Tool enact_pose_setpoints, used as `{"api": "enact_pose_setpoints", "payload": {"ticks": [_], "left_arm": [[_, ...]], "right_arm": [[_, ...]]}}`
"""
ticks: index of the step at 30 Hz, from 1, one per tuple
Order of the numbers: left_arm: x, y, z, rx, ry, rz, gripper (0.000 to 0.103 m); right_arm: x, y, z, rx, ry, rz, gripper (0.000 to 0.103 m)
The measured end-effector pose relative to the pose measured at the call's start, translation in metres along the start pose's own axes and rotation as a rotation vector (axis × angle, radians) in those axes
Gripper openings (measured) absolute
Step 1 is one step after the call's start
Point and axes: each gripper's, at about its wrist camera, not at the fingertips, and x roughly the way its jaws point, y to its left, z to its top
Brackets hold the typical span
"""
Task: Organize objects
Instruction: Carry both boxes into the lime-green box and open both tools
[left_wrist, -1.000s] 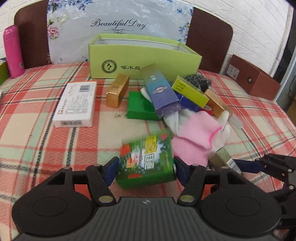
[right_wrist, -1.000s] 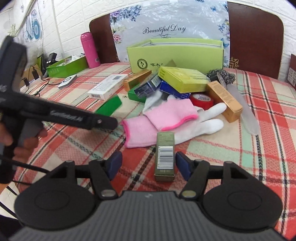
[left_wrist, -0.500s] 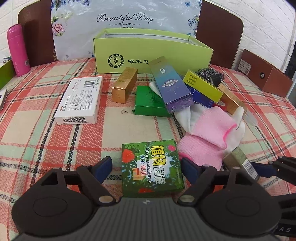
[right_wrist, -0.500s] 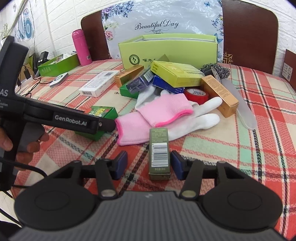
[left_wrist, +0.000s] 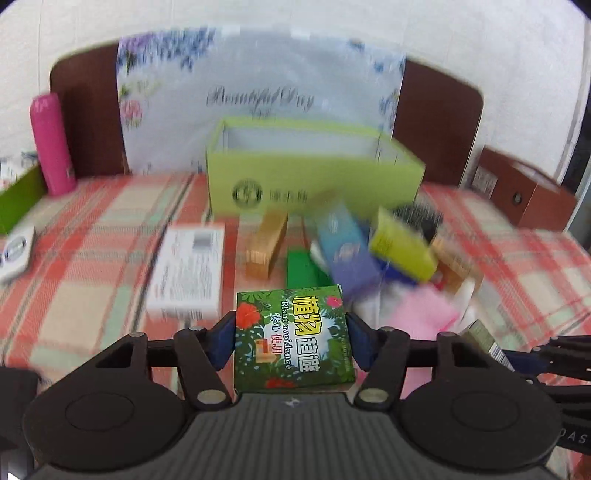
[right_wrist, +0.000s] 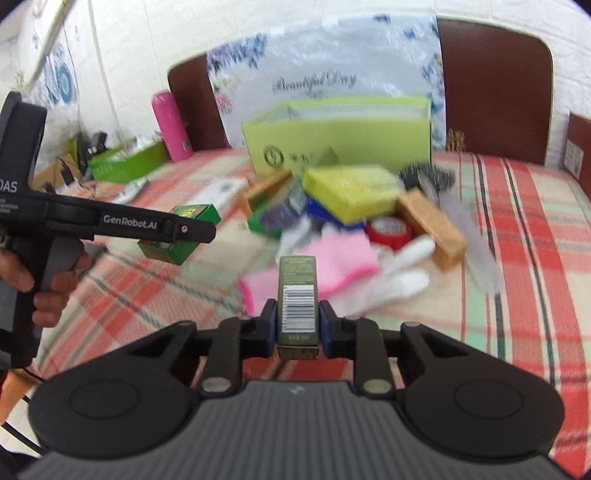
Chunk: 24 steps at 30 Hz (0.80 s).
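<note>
Both jaws just closed, each on its own carton. Left gripper (left_wrist: 291, 341) clamped on the green floral box (left_wrist: 293, 336), pads pressing its two side faces, printed top facing up; seen from the right wrist, that box (right_wrist: 179, 234) hangs clear of the checked tablecloth (right_wrist: 532, 236). Right gripper (right_wrist: 297, 322) pinched on the slim olive-green carton (right_wrist: 297, 301), barcode up, long axis running straight out toward 12 o'clock along the fingers. Likely destination — the open lime-green storage box (left_wrist: 314, 177) at 12 o'clock of the left gripper, beyond the heap of cartons and the pink glove (right_wrist: 338, 260). From the right wrist the same box (right_wrist: 340, 146) lies at about 12 to 1 o'clock, also past the heap. Neither hand clearly nearer; heavy blur. Probably a carry over the pile, the slim carton entering end-first — tip-first contact with the front wall the risk.
</note>
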Motion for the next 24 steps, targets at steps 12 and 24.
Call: {"api": "enact_pose_setpoints", "payload": {"ticks": [12,24], "left_arm": [[0.051,-0.017,0.133,0.012,-0.194,0.055,0.064],[0.188,-0.011,0.174,0.022,-0.121,0.147,0.064]], "right_arm": [[0.039,-0.027,0.139,-0.114,-0.191,-0.081,0.022],[0.178,-0.094,0.193,-0.073,-0.122,-0.219,0.022]]}}
